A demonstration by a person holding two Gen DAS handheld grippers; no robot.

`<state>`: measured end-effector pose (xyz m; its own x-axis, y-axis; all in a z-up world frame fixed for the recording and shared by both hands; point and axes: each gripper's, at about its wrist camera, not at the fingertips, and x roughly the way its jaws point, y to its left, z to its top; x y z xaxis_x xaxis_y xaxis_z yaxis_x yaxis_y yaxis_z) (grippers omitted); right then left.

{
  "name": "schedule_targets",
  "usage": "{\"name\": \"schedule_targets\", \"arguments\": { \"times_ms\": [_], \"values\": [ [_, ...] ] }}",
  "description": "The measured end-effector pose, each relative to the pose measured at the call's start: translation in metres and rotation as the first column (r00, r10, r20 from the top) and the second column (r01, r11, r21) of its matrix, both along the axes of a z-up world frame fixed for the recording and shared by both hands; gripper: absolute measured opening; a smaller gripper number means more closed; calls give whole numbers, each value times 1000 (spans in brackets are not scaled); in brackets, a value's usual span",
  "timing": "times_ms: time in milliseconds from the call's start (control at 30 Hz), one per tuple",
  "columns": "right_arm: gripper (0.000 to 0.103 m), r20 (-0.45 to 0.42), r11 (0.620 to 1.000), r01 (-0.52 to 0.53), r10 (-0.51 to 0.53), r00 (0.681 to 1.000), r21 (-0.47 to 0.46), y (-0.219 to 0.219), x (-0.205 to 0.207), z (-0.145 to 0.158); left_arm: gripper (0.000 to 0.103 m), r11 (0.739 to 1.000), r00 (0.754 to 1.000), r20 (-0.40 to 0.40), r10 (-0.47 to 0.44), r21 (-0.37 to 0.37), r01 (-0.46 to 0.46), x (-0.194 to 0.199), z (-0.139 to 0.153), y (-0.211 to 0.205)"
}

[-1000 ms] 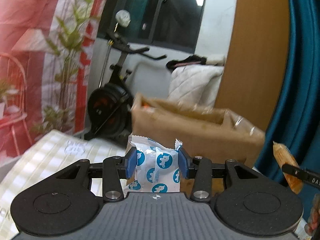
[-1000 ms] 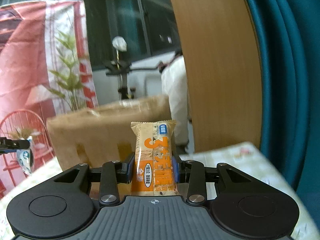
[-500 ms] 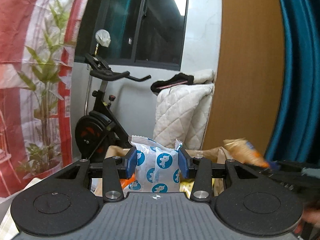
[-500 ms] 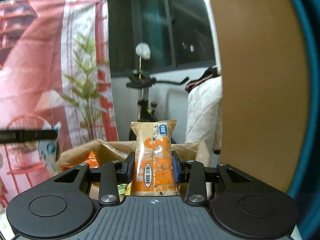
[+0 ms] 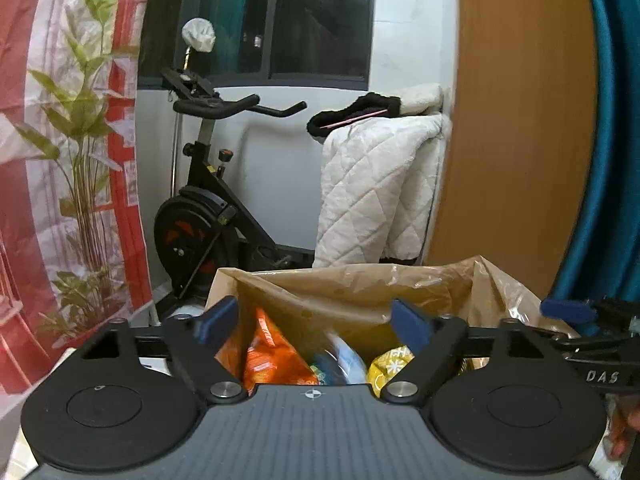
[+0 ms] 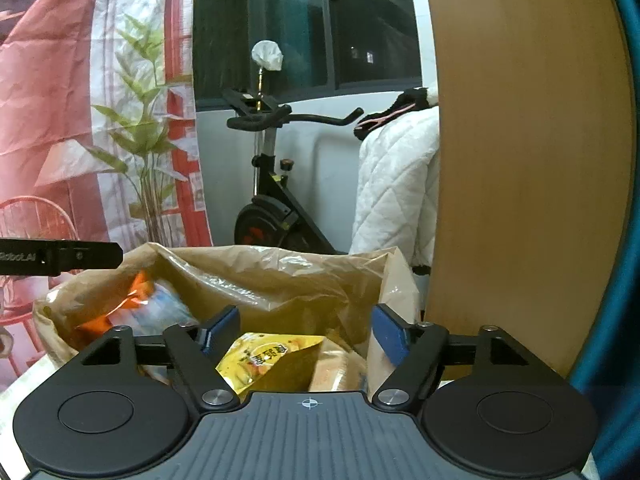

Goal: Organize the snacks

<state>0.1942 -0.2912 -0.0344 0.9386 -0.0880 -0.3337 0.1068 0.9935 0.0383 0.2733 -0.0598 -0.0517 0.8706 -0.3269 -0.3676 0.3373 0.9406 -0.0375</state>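
A brown paper bag (image 5: 352,280) with a plastic liner stands open right below both grippers; it also shows in the right wrist view (image 6: 280,272). My left gripper (image 5: 314,322) is open and empty over its mouth. Below it lie orange packets (image 5: 264,356), the white-and-blue packet (image 5: 344,360), blurred, and a yellow packet (image 5: 390,364). My right gripper (image 6: 306,330) is open and empty over the bag. Below it lie a yellow packet (image 6: 264,360) and the tan snack bar (image 6: 338,372). The right gripper's fingers (image 5: 568,311) show at the left wrist view's right edge.
An exercise bike (image 5: 208,216) and a white quilted blanket (image 5: 376,188) stand behind the bag. A wooden panel (image 6: 528,160) and a teal curtain (image 5: 612,140) rise on the right. A red and white plant-print backdrop (image 5: 60,160) hangs on the left.
Both grippers have opened over the bag. The white-and-blue packet has dropped from the left one and the orange snack bar from the right one, into the bag.
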Motion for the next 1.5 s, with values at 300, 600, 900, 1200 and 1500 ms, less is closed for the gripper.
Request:
{"name": "schedule_targets", "arguments": {
  "times_ms": [300,600,900,1200,1500],
  "values": [
    [102,47,1000,-6,7,999,-26,18,-42,25,93,1000,1000,-4,21,13,-21,-36,19,12],
    [102,82,1000,15,-14,997,-16,43,-99,44,95,998,998,28,54,22,-55,-90,39,25],
    [102,94,997,48,-54,994,62,54,-150,46,97,993,992,57,113,31,-115,-140,49,31],
    [102,72,996,54,-58,996,68,66,-179,45,98,974,976,60,209,74,-213,-172,47,29],
    [102,53,995,52,-56,997,80,68,-189,40,98,975,975,48,218,36,-220,-188,47,33]
  ]
}}
